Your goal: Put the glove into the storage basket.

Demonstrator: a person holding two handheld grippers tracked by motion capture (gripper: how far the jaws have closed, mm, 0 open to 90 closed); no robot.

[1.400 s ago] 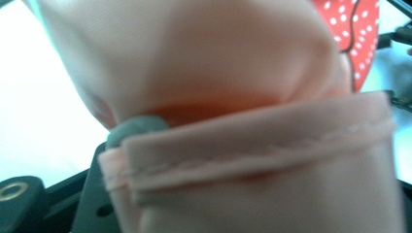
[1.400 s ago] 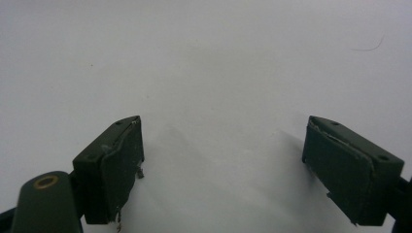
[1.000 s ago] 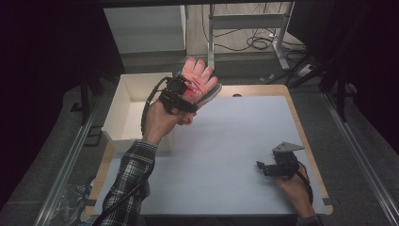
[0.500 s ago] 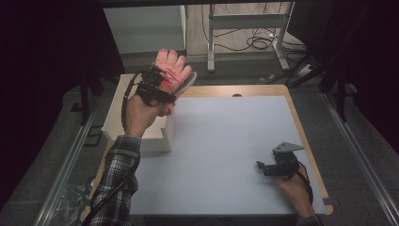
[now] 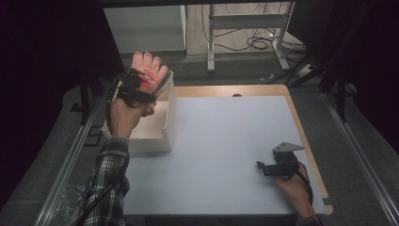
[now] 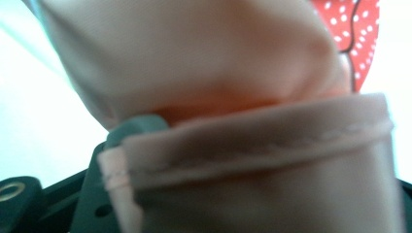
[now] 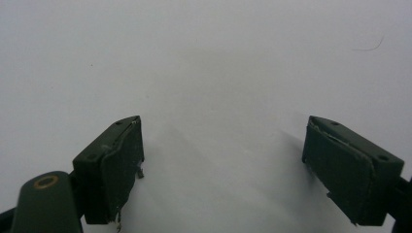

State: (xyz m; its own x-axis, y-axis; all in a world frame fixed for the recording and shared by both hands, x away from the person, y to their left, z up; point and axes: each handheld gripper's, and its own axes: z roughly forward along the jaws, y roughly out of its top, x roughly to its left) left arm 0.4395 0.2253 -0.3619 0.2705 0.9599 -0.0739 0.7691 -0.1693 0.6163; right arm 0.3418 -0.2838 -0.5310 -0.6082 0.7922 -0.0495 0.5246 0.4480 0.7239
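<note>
In the upper left of the high view, the left gripper [image 5: 141,90] is clenched on a pink glove [image 5: 148,71] and holds it in the air above the white box [image 5: 168,123], which stands at the left edge of the worktop [image 5: 226,155]. In the left gripper view the glove's cuff [image 6: 262,160] is folded just in front of the camera, with a red dotted part [image 6: 357,34] at the upper right.

The glove looks light and soft. It is fabric with a stitched hem, so it will bend and hang and will not keep its shape. It seems not fragile and not slippery. The cuff, where the cloth is doubled, is I think the best place to take hold of it.

The right gripper [image 5: 269,168] rests in the lower right on the worktop, its jaws spread apart with nothing between them.
</note>
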